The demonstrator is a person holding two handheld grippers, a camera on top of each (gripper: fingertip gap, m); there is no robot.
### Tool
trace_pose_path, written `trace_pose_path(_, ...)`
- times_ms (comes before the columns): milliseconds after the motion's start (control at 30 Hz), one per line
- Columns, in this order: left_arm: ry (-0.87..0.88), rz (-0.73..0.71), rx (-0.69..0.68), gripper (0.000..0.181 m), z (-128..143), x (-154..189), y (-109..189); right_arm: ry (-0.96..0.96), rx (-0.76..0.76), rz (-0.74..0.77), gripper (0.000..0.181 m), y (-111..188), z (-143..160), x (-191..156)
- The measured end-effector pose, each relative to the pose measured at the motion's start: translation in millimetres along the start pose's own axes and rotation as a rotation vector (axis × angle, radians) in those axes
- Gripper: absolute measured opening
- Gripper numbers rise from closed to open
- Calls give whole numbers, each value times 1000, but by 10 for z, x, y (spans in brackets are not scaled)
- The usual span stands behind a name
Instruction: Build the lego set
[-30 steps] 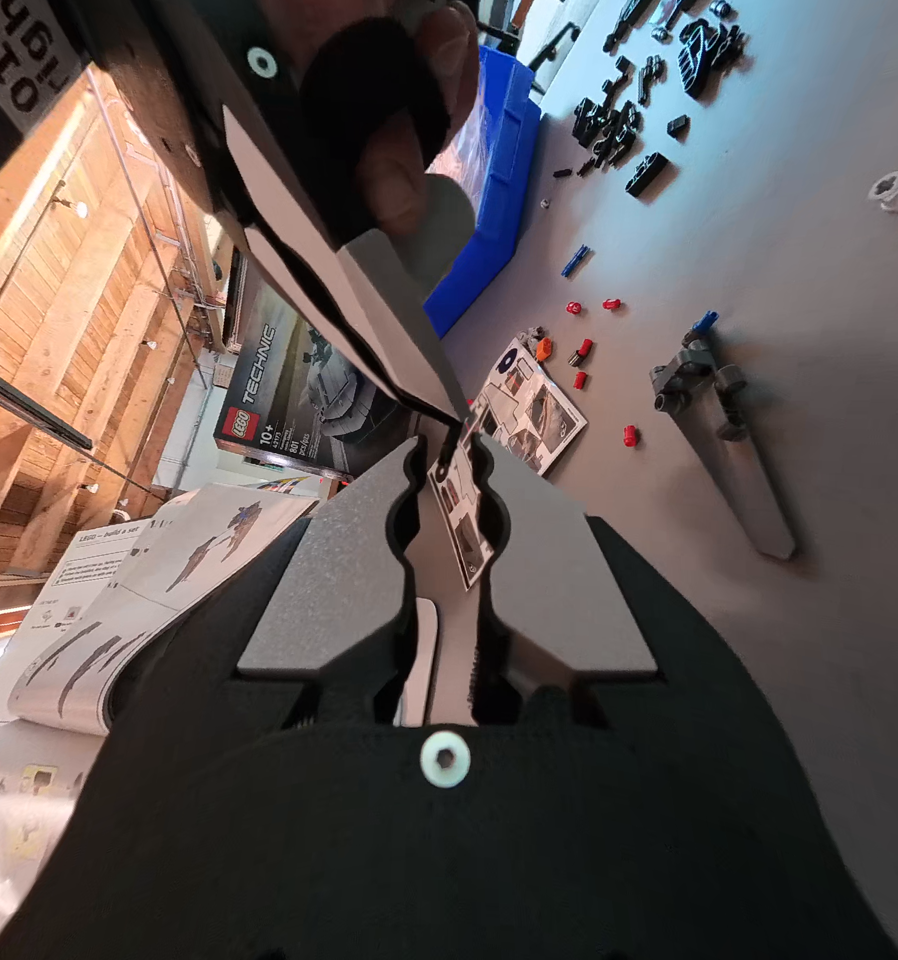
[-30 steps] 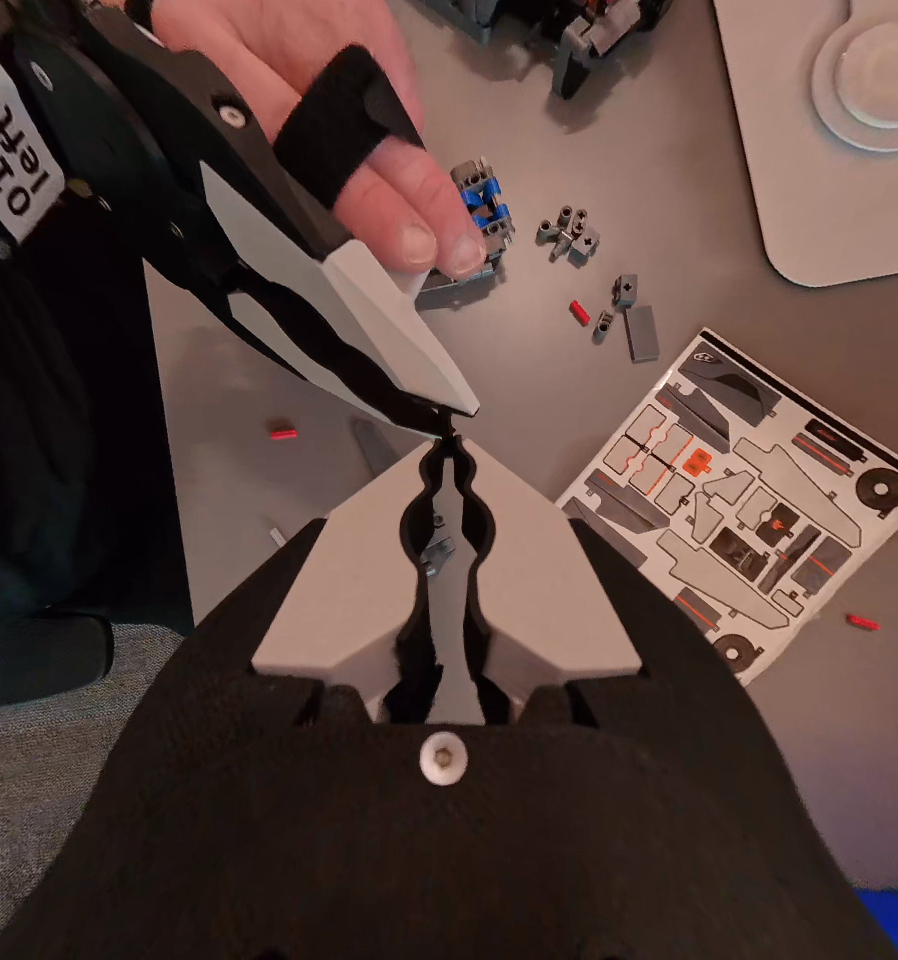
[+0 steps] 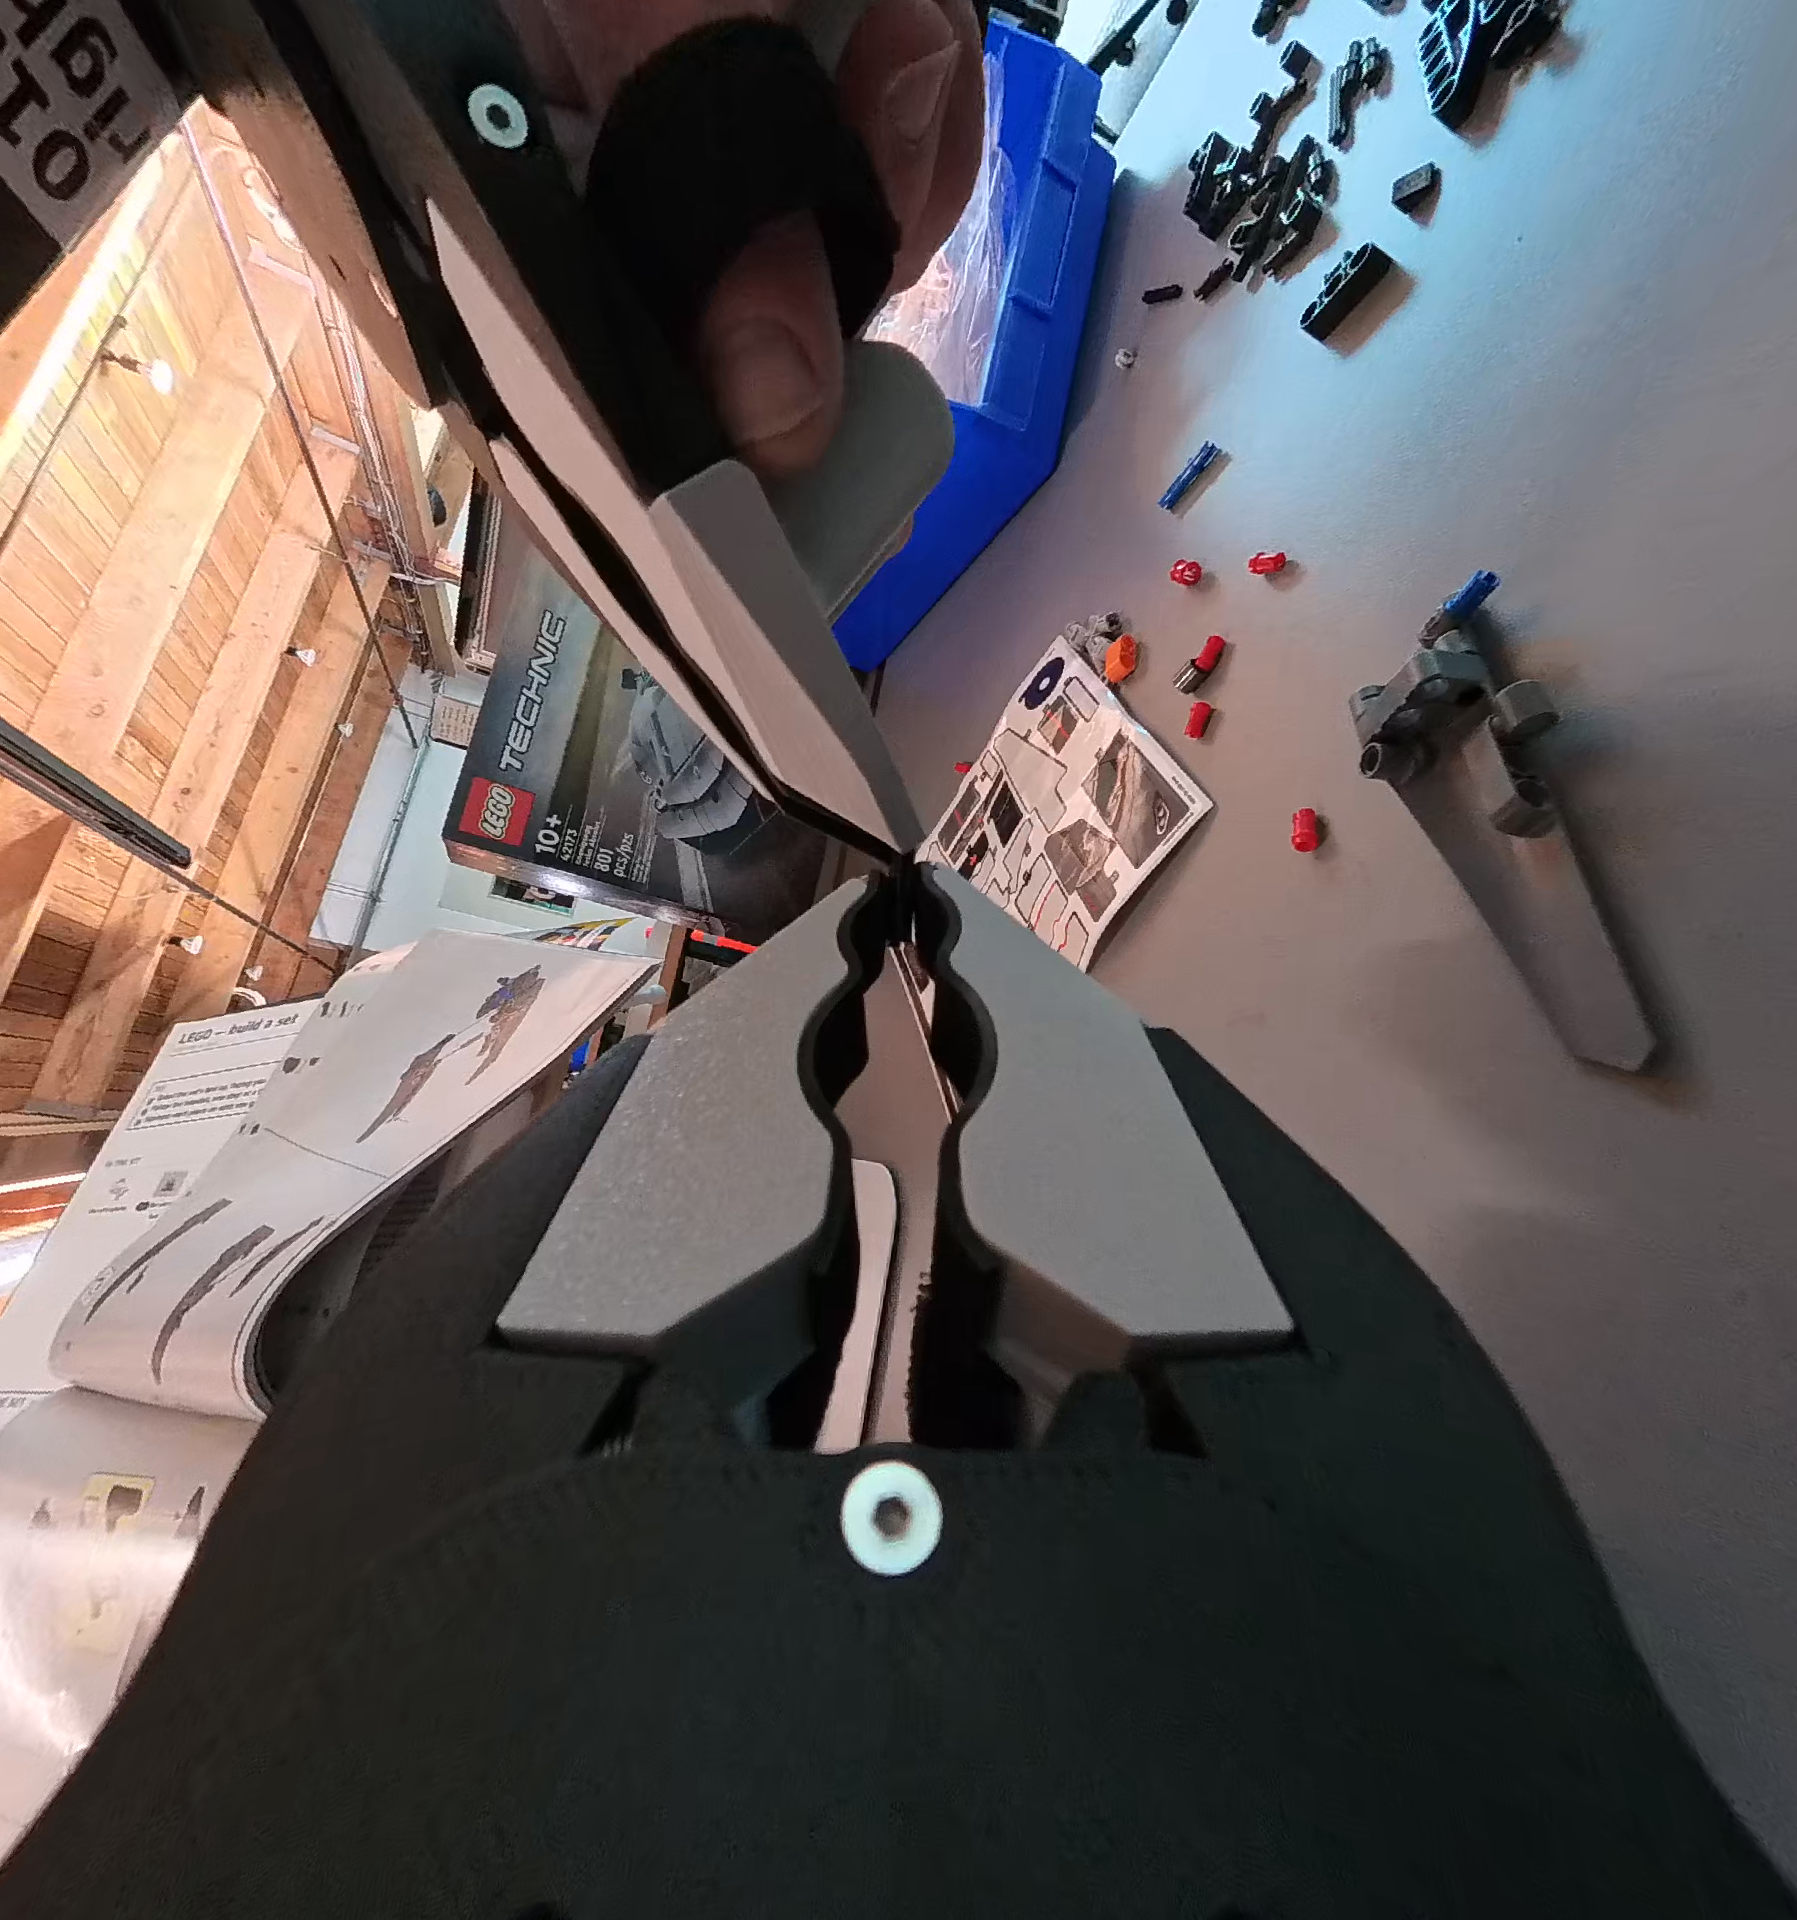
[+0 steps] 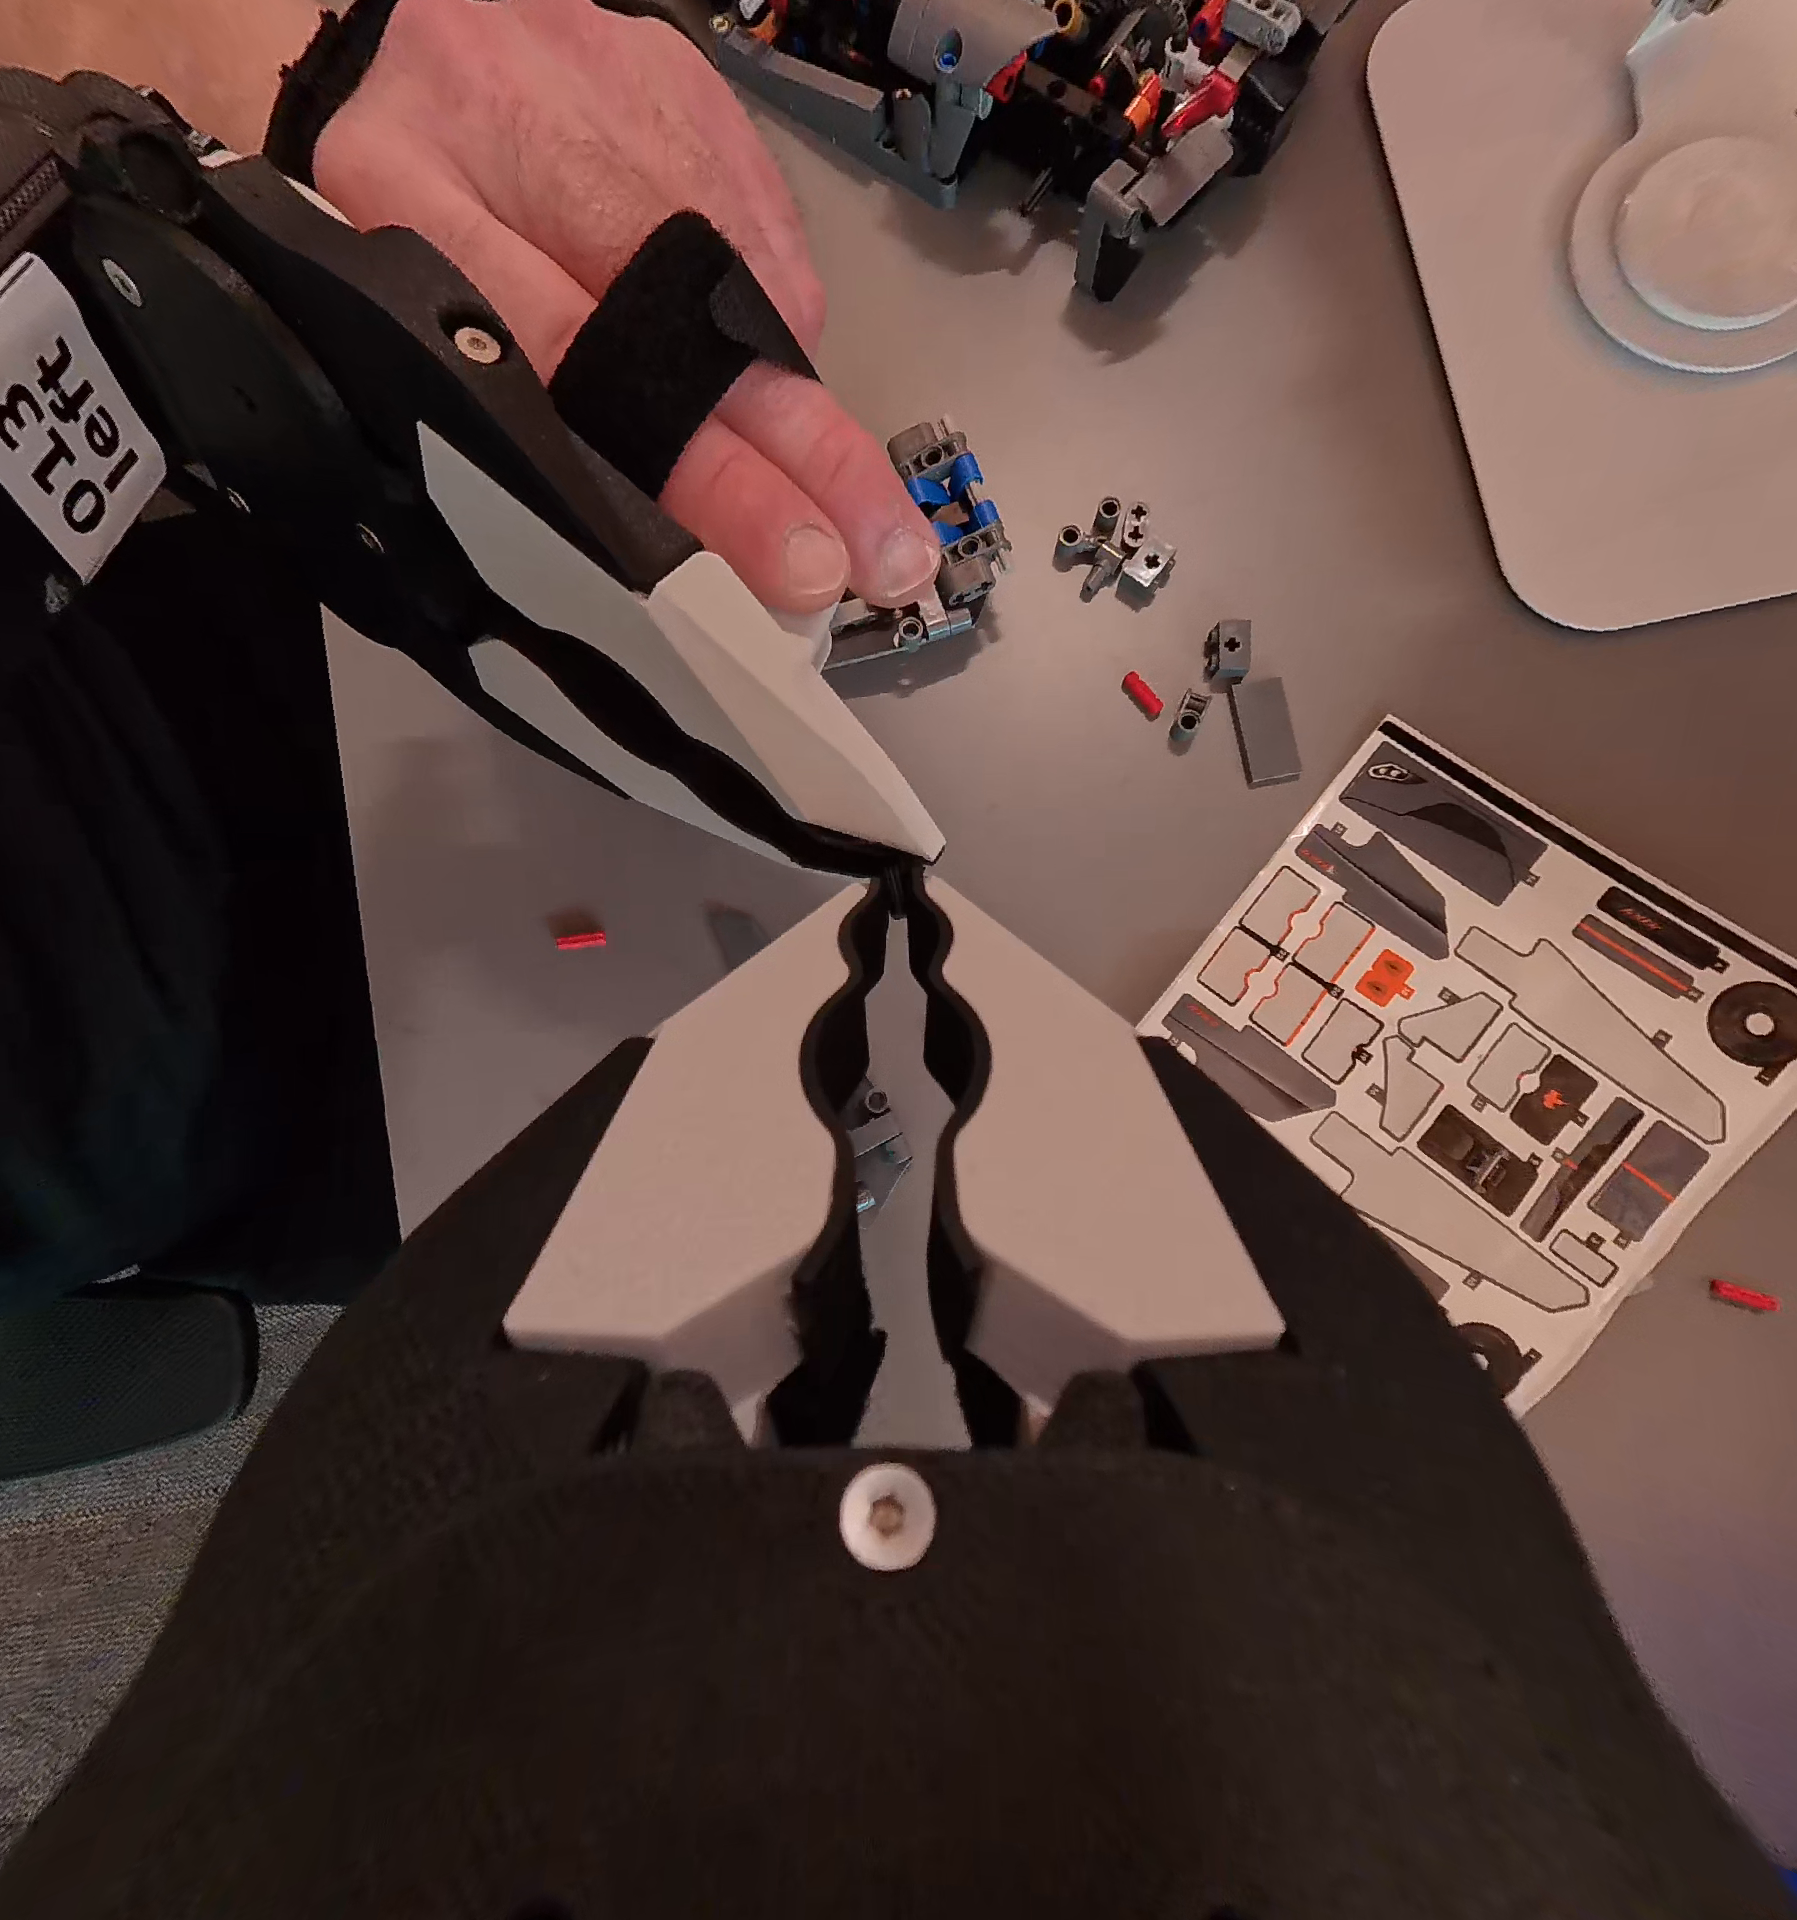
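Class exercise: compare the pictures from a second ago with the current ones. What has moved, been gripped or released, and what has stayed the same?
Little changed. The left gripper and right gripper stay shut, tip to tip, on a small black piece. The right wrist view now takes in more of the half-built model, suggesting a slight shift of that gripper. The sticker sheet and loose parts lie as before.

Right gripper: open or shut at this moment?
Shut. In its own wrist view the right gripper has its fingertips meeting on a small black piece, tip to tip with the left gripper.
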State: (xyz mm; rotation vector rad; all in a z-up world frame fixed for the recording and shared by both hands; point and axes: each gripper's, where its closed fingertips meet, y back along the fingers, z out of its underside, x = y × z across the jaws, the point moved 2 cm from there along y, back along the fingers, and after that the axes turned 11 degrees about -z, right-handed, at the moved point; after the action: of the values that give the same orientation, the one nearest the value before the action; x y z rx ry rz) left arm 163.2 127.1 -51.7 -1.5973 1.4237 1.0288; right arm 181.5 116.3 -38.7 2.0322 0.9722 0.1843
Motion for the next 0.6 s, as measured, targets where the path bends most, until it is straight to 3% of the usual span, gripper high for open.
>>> trace_pose_path(600, 18, 3, -28, 1, 60, -32, -21, -24, 49, 21, 3, -8, -36, 68)
